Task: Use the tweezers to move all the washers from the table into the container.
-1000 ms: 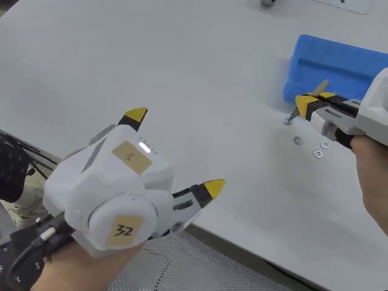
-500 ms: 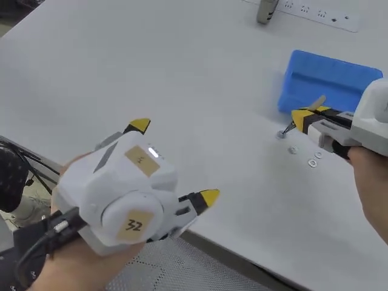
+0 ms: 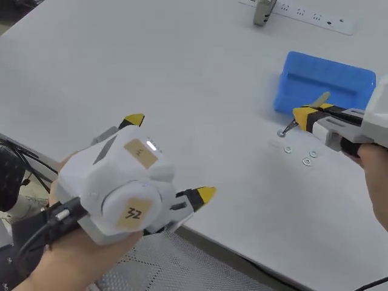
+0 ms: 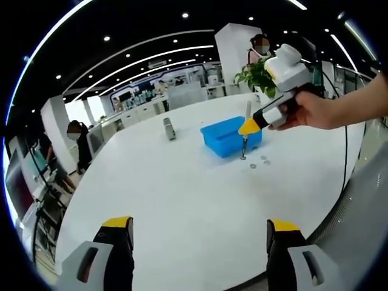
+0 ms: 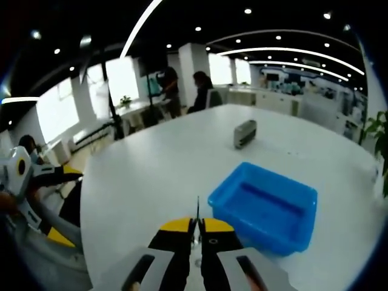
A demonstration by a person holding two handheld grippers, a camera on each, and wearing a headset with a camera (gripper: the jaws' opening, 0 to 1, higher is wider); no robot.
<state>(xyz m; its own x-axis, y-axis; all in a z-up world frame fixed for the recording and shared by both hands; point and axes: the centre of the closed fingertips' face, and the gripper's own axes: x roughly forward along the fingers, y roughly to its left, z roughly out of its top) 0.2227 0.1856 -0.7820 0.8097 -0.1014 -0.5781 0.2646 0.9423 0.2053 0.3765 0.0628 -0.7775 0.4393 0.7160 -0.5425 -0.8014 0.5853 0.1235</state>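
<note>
My right gripper (image 3: 306, 113) is shut on thin metal tweezers (image 3: 287, 128) that point down at the white table (image 3: 182, 66). Their tip hovers just left of three small washers (image 3: 307, 161) lying in front of the blue container (image 3: 324, 82). I cannot tell whether the tip holds a washer. From the right gripper view, the tweezers (image 5: 197, 209) stick out between the shut jaws, and the blue container (image 5: 264, 206) is empty, ahead to the right. My left gripper (image 3: 170, 156) hangs open over the near table edge, far left of the washers (image 4: 253, 164).
A grey metal block (image 3: 262, 12) and a white power strip (image 3: 303, 13) lie at the far edge behind the container. The near table edge (image 3: 242, 257) runs under my left gripper. Other people stand in the room (image 5: 200, 91) beyond.
The head view has shifted a little. The right gripper with the tweezers stays by the washers in front of the container. The left gripper stays open in place.
</note>
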